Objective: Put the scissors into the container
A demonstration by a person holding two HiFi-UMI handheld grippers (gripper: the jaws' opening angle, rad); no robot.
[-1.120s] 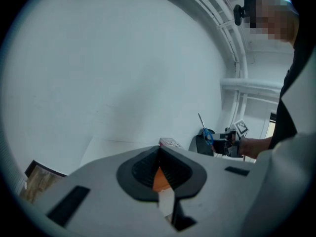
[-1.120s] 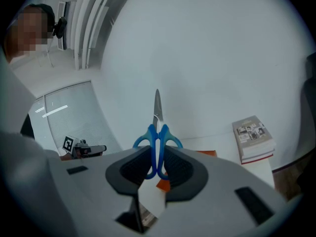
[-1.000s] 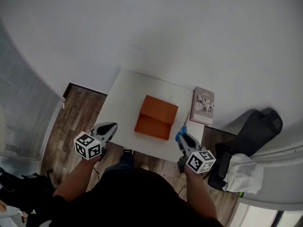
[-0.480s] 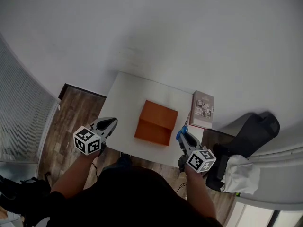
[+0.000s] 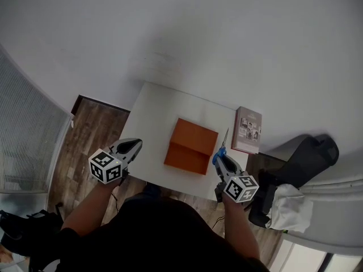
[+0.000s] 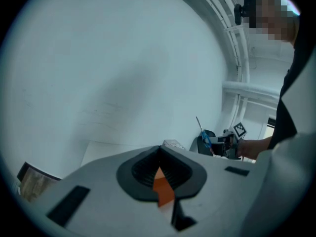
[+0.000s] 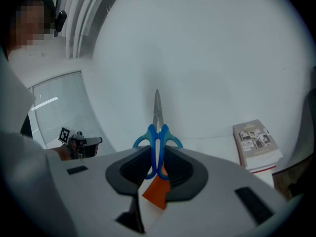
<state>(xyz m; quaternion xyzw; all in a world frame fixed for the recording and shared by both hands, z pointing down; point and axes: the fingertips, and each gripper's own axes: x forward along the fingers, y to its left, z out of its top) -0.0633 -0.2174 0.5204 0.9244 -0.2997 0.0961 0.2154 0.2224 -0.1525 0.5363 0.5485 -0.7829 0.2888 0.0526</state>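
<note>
Change: little is altered over the last second. The right gripper (image 5: 218,156) is kept beside the near right corner of the container (image 5: 191,146), shifted only slightly, and the scissors (image 7: 157,132) are carried with it.
Meaning for the task: the pickup is judged done; the carry over the container and the release are not yet made.
Right gripper: pinched on the blue handles, with the blades pointed up and away from the jaws.
Left gripper (image 5: 134,145): pressed together with nothing held, at the near left edge of the table (image 5: 153,109), apart from the container.
Scissors relative to container: held in the air just beside its right side, not over its opening. A book (image 5: 249,130) is seen further right.
Next move: a short shift leftward is judged needed before the jaws are eased.
</note>
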